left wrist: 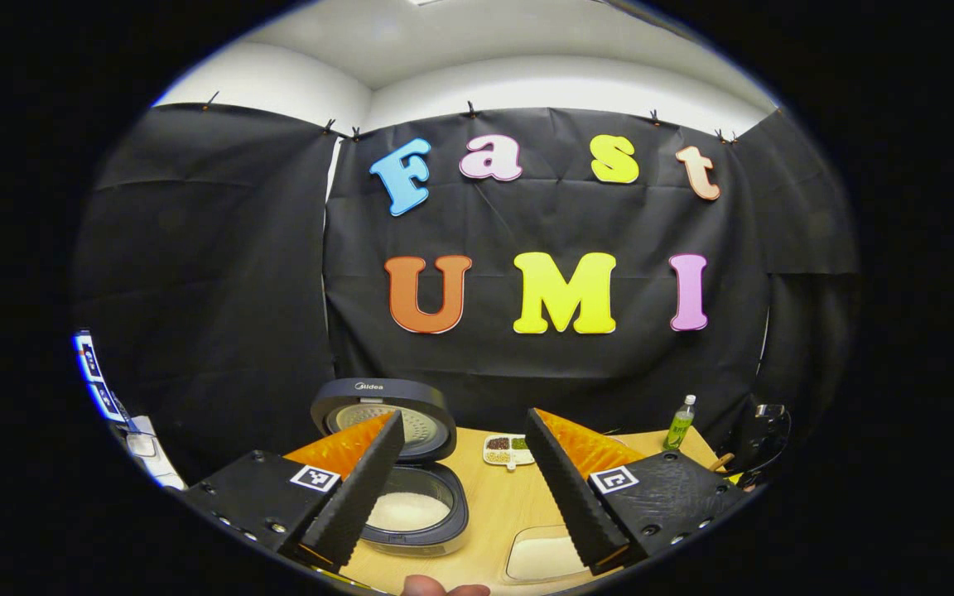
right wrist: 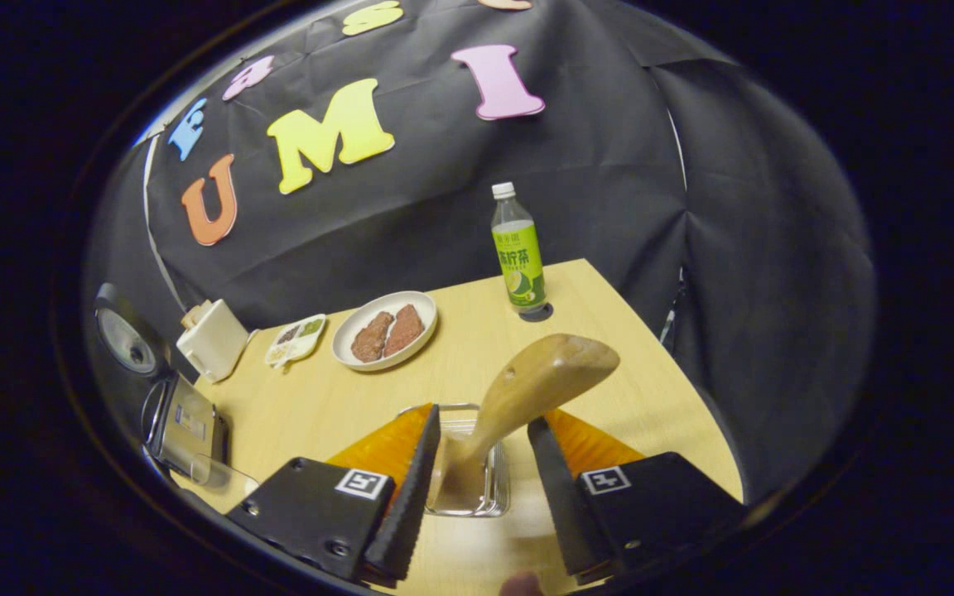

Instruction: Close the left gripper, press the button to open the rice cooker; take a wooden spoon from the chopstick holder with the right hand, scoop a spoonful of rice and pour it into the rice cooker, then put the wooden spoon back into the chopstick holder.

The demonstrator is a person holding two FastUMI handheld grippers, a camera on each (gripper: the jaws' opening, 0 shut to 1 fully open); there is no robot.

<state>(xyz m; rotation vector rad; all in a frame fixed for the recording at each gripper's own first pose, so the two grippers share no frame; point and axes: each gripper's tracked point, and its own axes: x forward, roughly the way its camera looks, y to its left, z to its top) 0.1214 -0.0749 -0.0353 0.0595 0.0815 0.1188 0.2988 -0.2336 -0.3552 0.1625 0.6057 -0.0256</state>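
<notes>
While the right gripper [right wrist: 477,484] stands with jaws apart around the wooden spoon [right wrist: 531,389], whose handle drops into the clear chopstick holder [right wrist: 469,488], the return step looks all but finished; I cannot tell if a finger touches it. Next, I judge, comes backing away. Farther left, the left gripper [left wrist: 460,488] hangs wide before the rice cooker [left wrist: 415,513], lid up, rice inside.

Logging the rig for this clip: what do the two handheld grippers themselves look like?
Both look alike. The left gripper and right gripper each have two wedge-shaped fingers with ribbed inner faces, backed by orange ridged panels. Each finger sits on a black block with screws and a square black-and-white marker. No cables or sleeves are visible; a fingertip peeks in at each view's bottom edge.
</notes>
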